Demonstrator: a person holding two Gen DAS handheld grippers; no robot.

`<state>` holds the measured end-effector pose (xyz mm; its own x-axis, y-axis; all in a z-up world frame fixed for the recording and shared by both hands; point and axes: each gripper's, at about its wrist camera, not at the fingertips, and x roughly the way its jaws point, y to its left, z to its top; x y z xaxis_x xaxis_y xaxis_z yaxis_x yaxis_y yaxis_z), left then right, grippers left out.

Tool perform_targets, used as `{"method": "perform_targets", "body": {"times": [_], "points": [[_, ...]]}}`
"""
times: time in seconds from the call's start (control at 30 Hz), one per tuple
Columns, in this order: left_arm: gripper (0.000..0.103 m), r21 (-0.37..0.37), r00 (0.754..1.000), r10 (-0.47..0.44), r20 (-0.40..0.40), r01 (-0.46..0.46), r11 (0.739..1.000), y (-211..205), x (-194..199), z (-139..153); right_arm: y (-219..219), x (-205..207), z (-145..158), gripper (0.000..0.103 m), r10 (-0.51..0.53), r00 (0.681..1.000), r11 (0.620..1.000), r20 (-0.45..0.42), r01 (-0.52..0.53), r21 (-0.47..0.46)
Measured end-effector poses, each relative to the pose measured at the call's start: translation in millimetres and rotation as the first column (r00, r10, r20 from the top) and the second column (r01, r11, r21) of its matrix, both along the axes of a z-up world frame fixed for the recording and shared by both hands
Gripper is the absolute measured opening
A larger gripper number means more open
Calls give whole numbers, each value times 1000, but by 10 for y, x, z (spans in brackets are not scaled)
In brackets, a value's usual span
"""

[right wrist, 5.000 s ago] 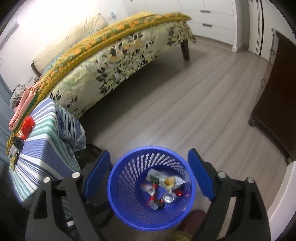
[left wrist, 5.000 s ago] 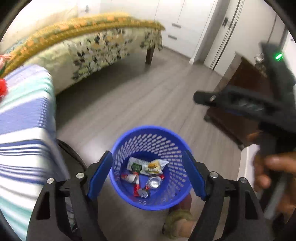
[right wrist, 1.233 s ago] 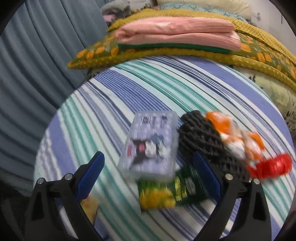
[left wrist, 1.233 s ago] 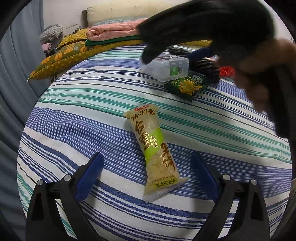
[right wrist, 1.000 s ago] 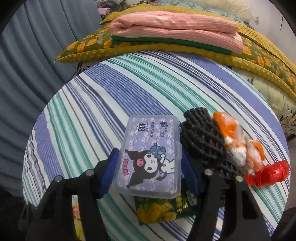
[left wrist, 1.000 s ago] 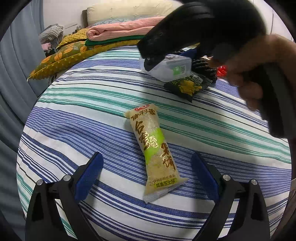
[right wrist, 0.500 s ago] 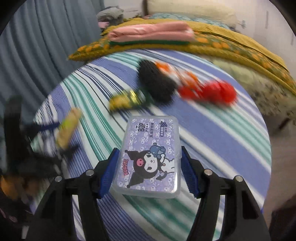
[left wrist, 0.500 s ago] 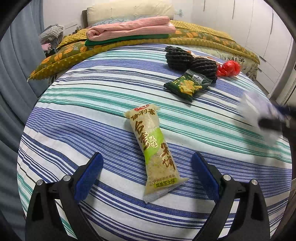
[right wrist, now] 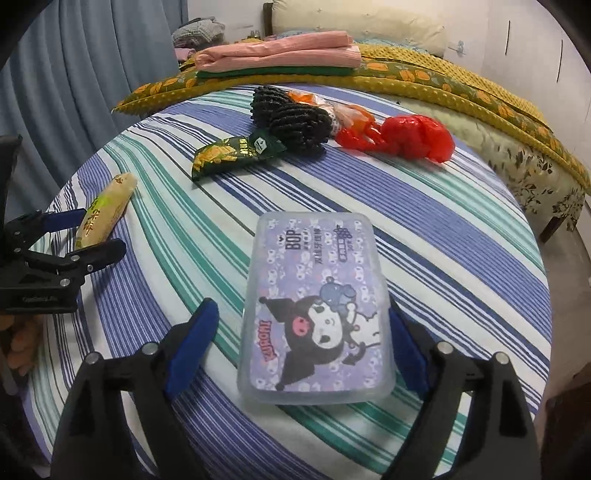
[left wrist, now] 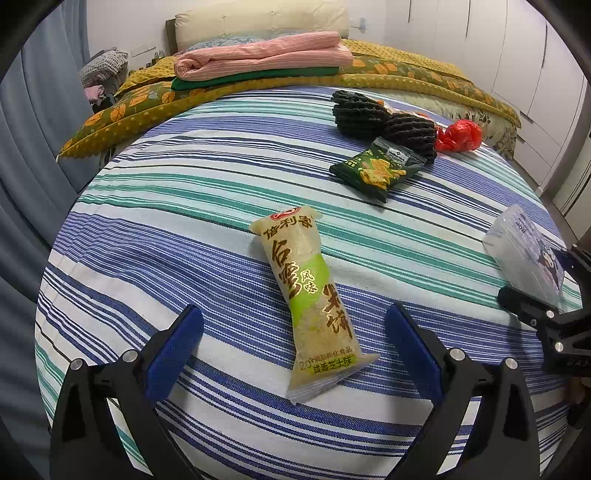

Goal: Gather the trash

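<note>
Right gripper (right wrist: pixel 301 341): jaws are opening, standing wide now. The clear rectangular plastic box with a purple cartoon label (right wrist: pixel 316 306) is lying flat on the cloth between the blue pads; the left pad is standing clear of it, the right pad is just beside its edge, contact there I cannot tell. No grip on it.

Left gripper (left wrist: pixel 293 349): jaws are standing wide open, holding nothing. The long yellow-and-green snack wrapper with brown lettering (left wrist: pixel 308 291) is lying between and just beyond its blue pads, not touched by either pad.

Surface: round table under a blue, teal and white striped cloth (left wrist: pixel 166 206). The box is sitting at the near right edge in the left wrist view (left wrist: pixel 524 251). Far side right: dark green snack packet with a yellow picture (left wrist: pixel 376 168), touching two black knobbly bundles (left wrist: pixel 384 122); behind those an orange-and-clear crumpled wrapper (right wrist: pixel 351 112) and a crumpled red plastic bag (right wrist: pixel 413 136).

Room: a bed with a mustard leaf-print quilt (left wrist: pixel 406 70) is running just behind the table, folded pink and green fabric (left wrist: pixel 266 59) stacked on it, cream headboard (left wrist: pixel 258 18) behind. Grey-blue curtain (right wrist: pixel 92 66) far left, white cupboard doors (left wrist: pixel 517 55) far right.
</note>
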<state>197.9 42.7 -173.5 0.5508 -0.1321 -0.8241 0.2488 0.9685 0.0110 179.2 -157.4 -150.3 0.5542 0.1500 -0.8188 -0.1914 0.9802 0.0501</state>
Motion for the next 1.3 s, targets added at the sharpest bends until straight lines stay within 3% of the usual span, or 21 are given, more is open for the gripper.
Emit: {"method": "perform_targets", "body": {"times": [1.07, 1.17, 1.3], "points": [[98, -18, 1000, -13, -4, 13, 1000, 15, -3, 4, -15, 12, -7, 90, -5, 1000, 1000, -6, 5, 22], [97, -91, 999, -53, -9, 52, 995, 127, -37, 36, -114, 51, 60, 90, 23, 997, 997, -73, -18, 71], [97, -113, 997, -74, -29, 70, 991, 153, -54, 55, -168, 180, 187, 90, 33, 991, 996, -129, -21, 91]]}}
